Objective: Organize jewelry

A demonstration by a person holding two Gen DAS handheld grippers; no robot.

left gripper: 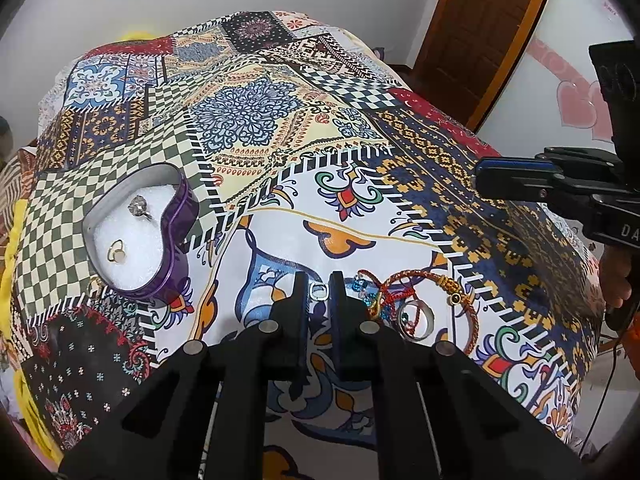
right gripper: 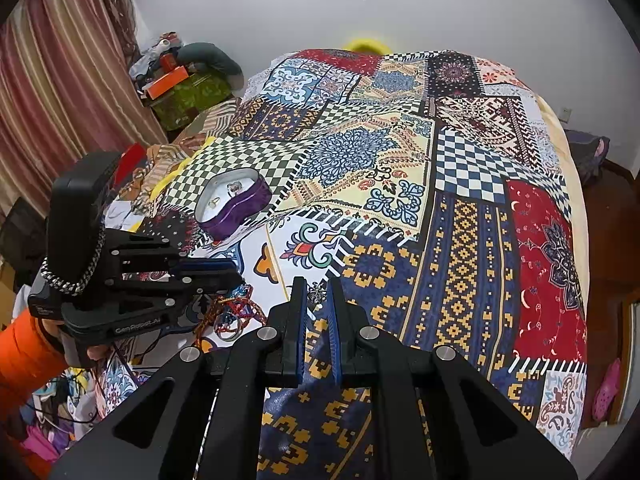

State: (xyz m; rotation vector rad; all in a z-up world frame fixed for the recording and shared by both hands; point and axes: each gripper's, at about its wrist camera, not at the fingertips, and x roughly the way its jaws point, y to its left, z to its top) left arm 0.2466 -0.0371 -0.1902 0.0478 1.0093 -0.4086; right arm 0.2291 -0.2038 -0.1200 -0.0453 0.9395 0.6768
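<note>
A: As the left wrist view shows it, what does the left hand-held gripper [left gripper: 319, 280] grip?
B: A small silver ring [left gripper: 319, 291], pinched between its fingertips above the patchwork bedspread [left gripper: 248, 120]. The heart-shaped tin [left gripper: 140, 232] sits left, holding two rings; braided bracelets [left gripper: 424, 300] lie just right.
A: And the right wrist view?
B: The right hand-held gripper [right gripper: 318, 286] hangs narrowly parted, empty, over the bedspread; the tin [right gripper: 234, 204] rests well ahead, left.
</note>
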